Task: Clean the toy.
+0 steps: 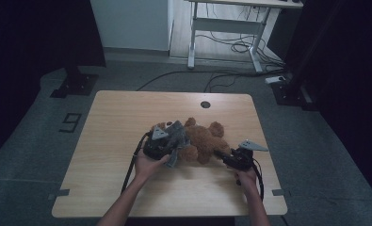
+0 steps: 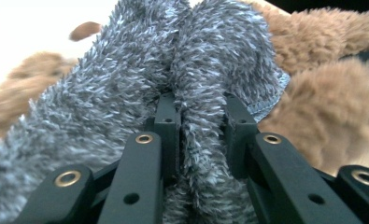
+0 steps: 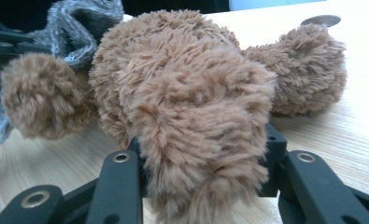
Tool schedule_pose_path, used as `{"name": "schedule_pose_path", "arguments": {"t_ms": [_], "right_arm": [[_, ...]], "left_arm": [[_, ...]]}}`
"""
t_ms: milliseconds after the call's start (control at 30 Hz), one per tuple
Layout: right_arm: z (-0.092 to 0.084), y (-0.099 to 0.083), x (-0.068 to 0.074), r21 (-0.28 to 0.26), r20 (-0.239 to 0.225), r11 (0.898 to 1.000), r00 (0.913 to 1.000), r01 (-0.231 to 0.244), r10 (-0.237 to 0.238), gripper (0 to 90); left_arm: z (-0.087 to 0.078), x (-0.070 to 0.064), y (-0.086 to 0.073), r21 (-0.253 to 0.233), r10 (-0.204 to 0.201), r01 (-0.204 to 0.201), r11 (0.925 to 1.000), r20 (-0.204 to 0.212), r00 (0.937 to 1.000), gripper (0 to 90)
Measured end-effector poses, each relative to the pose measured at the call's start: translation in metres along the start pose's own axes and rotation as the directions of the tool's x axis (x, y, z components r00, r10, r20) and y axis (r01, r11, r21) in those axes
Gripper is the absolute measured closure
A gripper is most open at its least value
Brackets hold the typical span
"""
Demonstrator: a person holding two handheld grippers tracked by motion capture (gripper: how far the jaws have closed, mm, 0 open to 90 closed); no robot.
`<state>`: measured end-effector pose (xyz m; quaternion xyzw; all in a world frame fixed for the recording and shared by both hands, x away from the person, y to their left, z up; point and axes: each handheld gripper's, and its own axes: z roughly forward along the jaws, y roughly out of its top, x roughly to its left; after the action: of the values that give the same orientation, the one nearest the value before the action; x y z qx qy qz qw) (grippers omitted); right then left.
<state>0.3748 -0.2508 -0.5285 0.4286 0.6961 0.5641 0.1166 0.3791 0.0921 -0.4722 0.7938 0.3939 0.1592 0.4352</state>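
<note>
Plush, fleece, wood, matt black plastic.
Teddy bear (image 3: 187,107): long brown pile, shaggy, matt. Grey garment (image 2: 126,93): fuzzy flecked fleece with a stitched hem. Table (image 1: 127,117): pale wood grain, smooth, faint sheen. Left gripper (image 2: 201,126) arms: matt black plastic, brass-coloured rivets.

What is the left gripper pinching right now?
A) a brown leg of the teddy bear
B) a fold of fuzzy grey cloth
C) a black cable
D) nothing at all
B: in the left gripper view the left gripper has its two black jaws closed on a fold of the fuzzy grey cloth, while the brown teddy bear lies beside it.
</note>
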Motion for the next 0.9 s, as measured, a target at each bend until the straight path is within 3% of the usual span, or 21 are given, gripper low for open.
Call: {"name": "schedule_pose_path", "arguments": {"t_ms": [133, 233, 367, 500, 700, 900], "right_arm": [[0.0, 0.0, -0.001, 0.002, -0.001, 1.0, 1.0, 0.0, 0.0, 56.2], [0.001, 0.0, -0.002, 0.0, -0.006, 1.0, 1.0, -0.004, 0.004, 56.2], [0.001, 0.0, -0.002, 0.0, -0.009, 1.0, 0.9999, -0.007, 0.007, 56.1], [0.001, -0.001, -0.002, -0.001, -0.01, 1.0, 0.9999, -0.011, 0.011, 56.1], [0.002, -0.001, -0.003, 0.002, -0.011, 1.0, 0.9998, -0.019, 0.019, 56.2], [0.002, -0.002, -0.003, 0.0, -0.009, 1.0, 0.9997, -0.023, 0.023, 56.2]], "left_arm": [[-0.02, 0.013, -0.011, -0.015, 0.002, -0.003, 0.9999, -0.057, 0.9984, 71.6], [-0.032, 0.029, -0.021, -0.018, -0.03, 0.029, 0.9994, -0.093, 0.9952, 71.7], [-0.035, 0.047, -0.038, 0.004, -0.08, 0.081, 0.9967, -0.116, 0.9901, 71.9], [-0.032, 0.057, -0.05, 0.02, -0.116, 0.119, 0.9927, -0.119, 0.9861, 71.8], [-0.041, 0.056, -0.045, -0.003, -0.122, 0.122, 0.9925, -0.114, 0.986, 71.8], [-0.048, 0.033, -0.013, -0.073, -0.072, 0.067, 0.995, -0.06, 0.9956, 71.7]]}}
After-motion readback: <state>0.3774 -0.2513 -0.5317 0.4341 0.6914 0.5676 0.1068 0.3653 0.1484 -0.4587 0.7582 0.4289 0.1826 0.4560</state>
